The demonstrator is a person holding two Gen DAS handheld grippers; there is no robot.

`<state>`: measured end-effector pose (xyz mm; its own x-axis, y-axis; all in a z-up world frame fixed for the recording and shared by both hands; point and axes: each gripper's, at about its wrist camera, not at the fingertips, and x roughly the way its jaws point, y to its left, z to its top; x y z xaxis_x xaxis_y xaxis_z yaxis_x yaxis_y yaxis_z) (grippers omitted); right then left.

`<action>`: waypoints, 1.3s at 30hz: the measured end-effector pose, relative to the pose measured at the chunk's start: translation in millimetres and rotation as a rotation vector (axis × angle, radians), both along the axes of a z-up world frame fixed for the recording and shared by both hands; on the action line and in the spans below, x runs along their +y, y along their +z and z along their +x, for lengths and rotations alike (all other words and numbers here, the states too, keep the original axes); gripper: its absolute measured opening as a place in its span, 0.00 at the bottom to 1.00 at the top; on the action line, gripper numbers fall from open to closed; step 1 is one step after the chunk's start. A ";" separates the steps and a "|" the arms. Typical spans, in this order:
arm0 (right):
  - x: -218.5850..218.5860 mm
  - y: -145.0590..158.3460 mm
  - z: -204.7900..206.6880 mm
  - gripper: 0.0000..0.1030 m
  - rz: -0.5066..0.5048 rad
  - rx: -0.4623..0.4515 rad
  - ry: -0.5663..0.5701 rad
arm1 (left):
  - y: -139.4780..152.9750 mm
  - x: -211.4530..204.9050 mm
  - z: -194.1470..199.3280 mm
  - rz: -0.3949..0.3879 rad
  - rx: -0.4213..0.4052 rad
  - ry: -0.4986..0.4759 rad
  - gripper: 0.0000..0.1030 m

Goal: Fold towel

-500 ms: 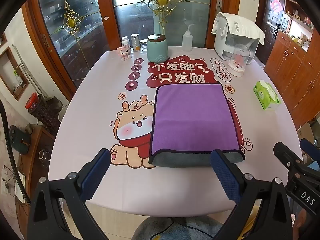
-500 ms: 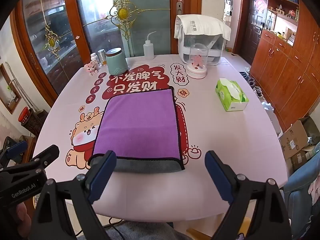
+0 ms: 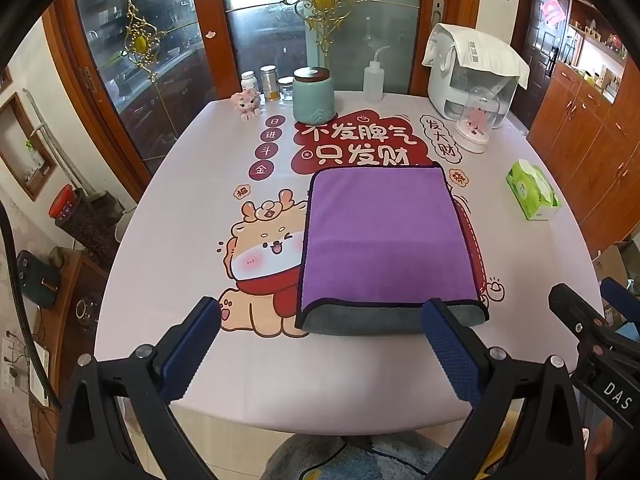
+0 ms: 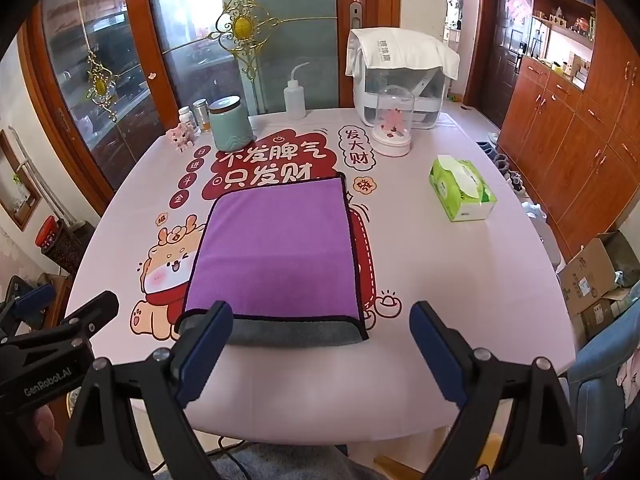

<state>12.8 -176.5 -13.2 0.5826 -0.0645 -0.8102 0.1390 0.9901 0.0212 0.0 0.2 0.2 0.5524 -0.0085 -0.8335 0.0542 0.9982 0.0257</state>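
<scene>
A purple towel (image 3: 380,236) with a grey underside lies folded flat in the middle of the table, its folded grey edge toward me. It also shows in the right wrist view (image 4: 276,252). My left gripper (image 3: 320,320) is open and empty, held above the table's near edge just short of the towel. My right gripper (image 4: 320,324) is open and empty, at the same distance, its left finger (image 4: 204,344) over the towel's near left corner. Each gripper shows at the edge of the other's view.
The pink printed tablecloth (image 3: 180,220) covers the table. At the back stand a teal jar (image 3: 313,94), small bottles, a squeeze bottle (image 3: 374,80), a white appliance (image 3: 472,76) and a glass dome (image 3: 478,120). A green tissue box (image 4: 462,188) lies right.
</scene>
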 end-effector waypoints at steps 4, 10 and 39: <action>-0.2 4.9 -0.6 0.88 0.003 0.001 0.000 | 0.0 0.0 0.2 0.003 0.002 0.002 1.00; -2.5 2.8 -1.3 0.88 0.006 0.001 -0.001 | -8.9 -5.9 -1.5 0.006 0.011 0.002 1.00; -3.1 3.9 0.0 0.97 0.040 -0.021 0.006 | -6.9 3.4 4.2 0.012 0.021 0.008 1.00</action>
